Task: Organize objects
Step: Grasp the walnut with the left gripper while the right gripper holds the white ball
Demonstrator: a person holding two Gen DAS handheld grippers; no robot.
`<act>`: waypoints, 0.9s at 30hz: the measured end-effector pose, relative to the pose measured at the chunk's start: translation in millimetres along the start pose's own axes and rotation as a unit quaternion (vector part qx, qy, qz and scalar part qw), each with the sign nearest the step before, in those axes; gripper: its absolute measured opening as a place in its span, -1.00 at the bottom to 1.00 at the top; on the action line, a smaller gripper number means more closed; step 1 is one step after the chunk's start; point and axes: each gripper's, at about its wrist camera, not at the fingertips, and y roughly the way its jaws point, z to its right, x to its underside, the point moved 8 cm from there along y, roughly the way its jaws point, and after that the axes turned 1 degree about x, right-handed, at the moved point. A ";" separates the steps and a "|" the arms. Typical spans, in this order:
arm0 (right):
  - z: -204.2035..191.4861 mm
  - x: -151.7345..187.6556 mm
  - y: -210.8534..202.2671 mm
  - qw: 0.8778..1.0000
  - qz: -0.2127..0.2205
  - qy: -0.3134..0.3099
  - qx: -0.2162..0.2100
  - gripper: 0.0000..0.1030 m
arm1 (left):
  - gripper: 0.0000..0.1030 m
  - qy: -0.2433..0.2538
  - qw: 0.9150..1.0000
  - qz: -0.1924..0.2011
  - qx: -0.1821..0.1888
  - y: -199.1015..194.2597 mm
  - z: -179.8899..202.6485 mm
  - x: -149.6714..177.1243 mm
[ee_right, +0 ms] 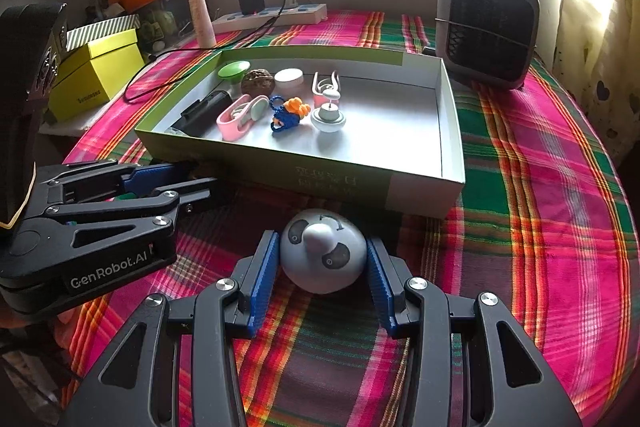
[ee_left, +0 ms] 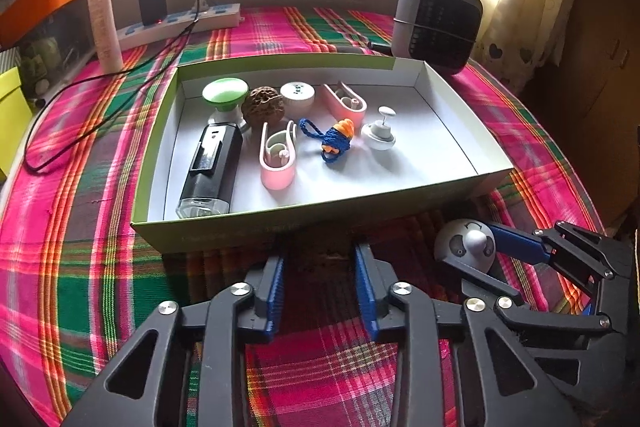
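A shallow green-rimmed white box (ee_left: 320,223) lies on the plaid cloth. In it are a black device (ee_left: 212,167), two pink clips (ee_left: 278,159), a green-topped cap (ee_left: 224,93), a walnut (ee_left: 263,105), a white round pot (ee_left: 297,95), a blue and orange knitted piece (ee_left: 336,141) and a white spinner (ee_left: 380,135). My left gripper (ee_left: 320,255) stands open just before the box's near wall with nothing between its fingers. In front of the box, my right gripper (ee_right: 322,241) is shut on a grey panda-faced dome (ee_right: 324,255), whose base rests on the cloth.
A grey fan heater (ee_left: 438,21) stands behind the box at the right. A power strip (ee_left: 180,23) with a black charger and trailing cable lies at the back left, next to an upright tube (ee_left: 105,23). A yellow box (ee_right: 96,75) sits off the left side.
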 end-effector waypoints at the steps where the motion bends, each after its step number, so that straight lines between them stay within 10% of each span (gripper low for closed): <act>1: 0.0 -0.2 0.1 1.000 0.000 0.000 0.000 -0.14 | -0.43 0.000 1.000 0.000 0.000 0.0 0.0 0.0; 27: -4.2 -1.6 -5.2 1.000 0.006 -0.003 0.000 -0.14 | -0.44 -0.003 1.000 0.019 0.000 -16.0 0.6 3.0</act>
